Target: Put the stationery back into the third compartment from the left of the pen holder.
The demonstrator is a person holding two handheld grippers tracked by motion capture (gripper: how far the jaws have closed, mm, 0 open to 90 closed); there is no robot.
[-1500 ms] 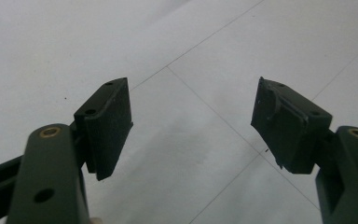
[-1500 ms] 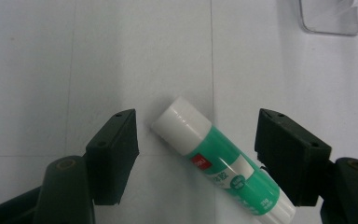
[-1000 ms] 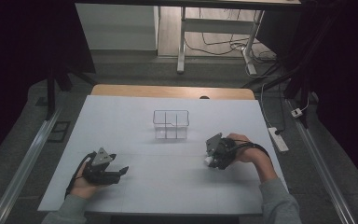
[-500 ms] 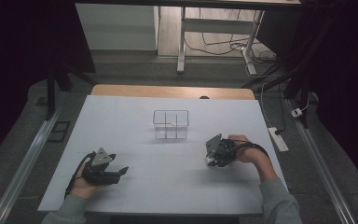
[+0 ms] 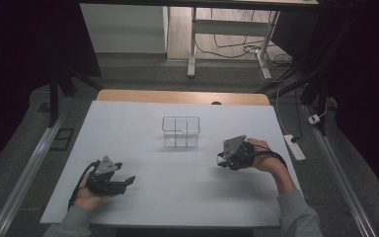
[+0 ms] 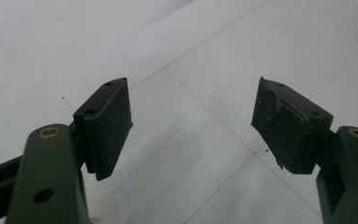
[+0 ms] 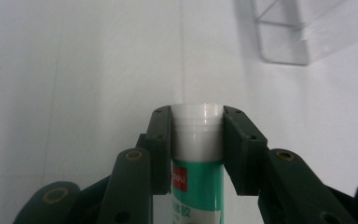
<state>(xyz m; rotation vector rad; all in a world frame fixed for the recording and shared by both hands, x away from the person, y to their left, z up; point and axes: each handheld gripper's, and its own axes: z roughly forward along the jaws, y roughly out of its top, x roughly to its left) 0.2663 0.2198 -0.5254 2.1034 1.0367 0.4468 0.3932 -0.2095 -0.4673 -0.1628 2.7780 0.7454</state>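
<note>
Green-and-white glue stick [image 7: 196, 154] sits clamped at its white cap end between the jaws of the right claw [image 7: 197, 122], held just above the white tabletop [image 5: 177, 197] a short way to the near right of the clear divided bin [image 5: 180, 131]. The left claw [image 6: 191, 121] rests well to the near left of that bin, jaws spread wide with nothing between them. The grip looks narrow and close to the cap, so the smooth tube could, by this reading, pivot or slide out on the way to the bin; a cap that pulls loose would drop the body. The bin is light and unbraced, and a nudge against its wall may shove it
</note>
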